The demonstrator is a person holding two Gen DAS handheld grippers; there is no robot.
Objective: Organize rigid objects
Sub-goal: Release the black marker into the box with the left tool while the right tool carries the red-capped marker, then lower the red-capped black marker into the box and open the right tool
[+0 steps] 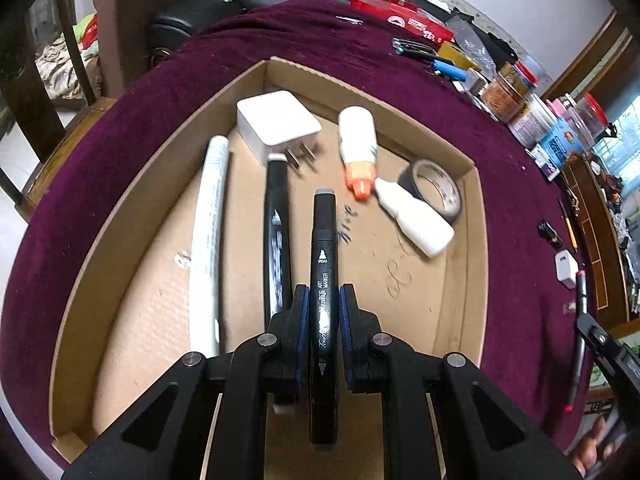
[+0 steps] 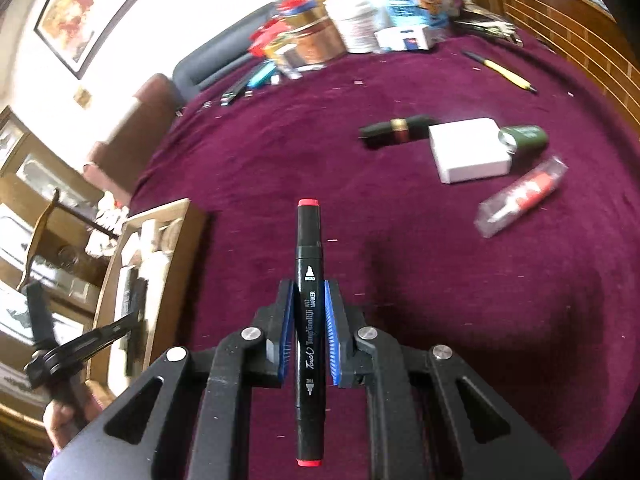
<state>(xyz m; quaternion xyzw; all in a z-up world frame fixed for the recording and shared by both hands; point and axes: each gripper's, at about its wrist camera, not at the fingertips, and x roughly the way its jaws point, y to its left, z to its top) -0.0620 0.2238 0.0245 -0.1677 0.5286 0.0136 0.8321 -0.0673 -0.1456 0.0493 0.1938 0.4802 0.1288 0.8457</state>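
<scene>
My left gripper [image 1: 324,294] is shut on a black grey-capped art marker [image 1: 323,248] and holds it over the cardboard tray [image 1: 476,216]. In the tray lie a white pen [image 1: 208,232], another black marker [image 1: 277,236], a white charger [image 1: 276,124], two white glue bottles [image 1: 358,144] [image 1: 416,220] and a tape roll [image 1: 436,184]. My right gripper [image 2: 308,290] is shut on a black red-capped art marker [image 2: 308,264] above the purple cloth. The tray [image 2: 176,240] shows at its left.
On the cloth ahead of the right gripper lie a black lipstick tube [image 2: 396,128], a white box [image 2: 468,150], a green bottle [image 2: 524,138], a red tube in clear packaging [image 2: 524,196] and a yellow pen [image 2: 504,72]. Jars and boxes [image 2: 360,20] crowd the far edge.
</scene>
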